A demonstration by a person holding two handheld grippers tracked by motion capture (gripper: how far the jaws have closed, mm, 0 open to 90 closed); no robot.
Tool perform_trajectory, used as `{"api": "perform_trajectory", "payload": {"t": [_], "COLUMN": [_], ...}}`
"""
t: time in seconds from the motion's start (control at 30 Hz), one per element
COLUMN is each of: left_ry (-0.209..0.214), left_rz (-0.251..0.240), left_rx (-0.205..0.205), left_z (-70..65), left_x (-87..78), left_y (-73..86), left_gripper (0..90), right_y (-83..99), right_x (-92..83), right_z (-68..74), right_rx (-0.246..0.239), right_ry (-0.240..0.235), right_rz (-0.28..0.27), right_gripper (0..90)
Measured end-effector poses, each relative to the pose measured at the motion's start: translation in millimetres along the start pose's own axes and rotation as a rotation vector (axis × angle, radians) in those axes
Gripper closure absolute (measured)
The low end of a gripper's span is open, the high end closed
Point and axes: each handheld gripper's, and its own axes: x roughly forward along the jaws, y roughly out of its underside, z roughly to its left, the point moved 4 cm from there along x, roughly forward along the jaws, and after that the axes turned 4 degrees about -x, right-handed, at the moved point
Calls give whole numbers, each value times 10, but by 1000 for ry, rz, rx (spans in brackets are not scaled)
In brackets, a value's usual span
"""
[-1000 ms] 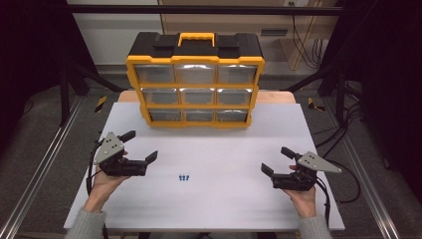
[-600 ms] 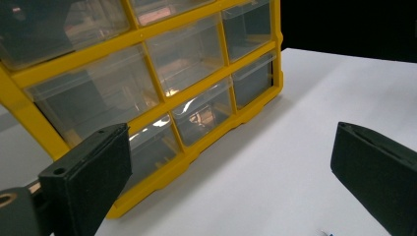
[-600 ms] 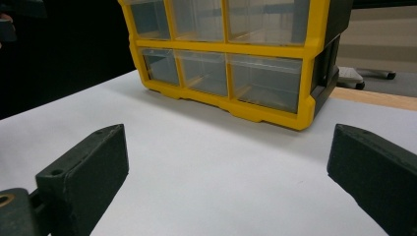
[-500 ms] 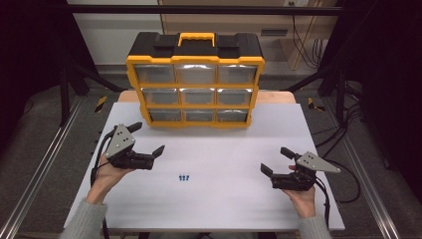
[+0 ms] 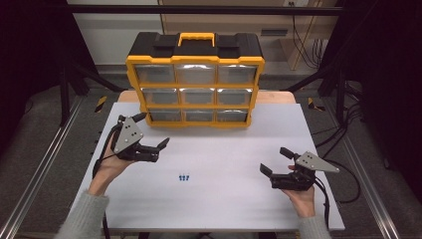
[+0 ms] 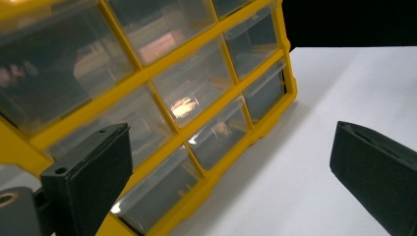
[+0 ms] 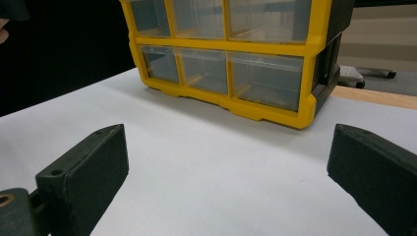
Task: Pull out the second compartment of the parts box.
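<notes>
step: I reach my left gripper (image 5: 152, 134), jaws wide, toward the drawer organizer (image 5: 195, 79) at the table's (image 5: 224, 209) back | right gripper (image 5: 275, 160) wide, resting | next, I judge: square up to the bottom-left drawer (image 5: 163, 115)

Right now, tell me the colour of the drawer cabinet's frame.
Yellow, with a black top; the drawer cabinet shows best in the high view.

The left gripper (image 5: 152, 130) is held up near the lower left corner of the yellow drawer cabinet (image 5: 195, 84), with its jaws spread wide and pointing toward the bottom row of drawers. The right gripper (image 5: 273, 160) is low and well apart from the cabinet, on its right front side, and its jaws are also wide apart. Each forearm comes in from the near edge, away from the cabinet.
</notes>
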Motion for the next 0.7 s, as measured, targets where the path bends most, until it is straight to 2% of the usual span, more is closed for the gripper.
{"api": "perform_trajectory", "payload": {"t": [0.2, 0.4, 0.43, 0.7], "left_ry": [-8, -10, -10, -12], "left_rz": [-17, -32, -31, -38], "left_rx": [63, 95, 114, 174], "left_z": [-3, 8, 12, 25], "left_x": [46, 96, 118, 209], "left_y": [-91, -149, -177, -312], "left_gripper": [25, 32, 32, 32], "right_y": [-3, 1, 2, 9], "right_x": [1, 4, 6, 15], "right_z": [0, 4, 5, 3], "right_rx": [0, 1, 1, -6], "right_ry": [-1, -1, -1, -3], "right_rz": [-4, 0, 1, 4], "right_gripper": [25, 25, 25, 22]}}
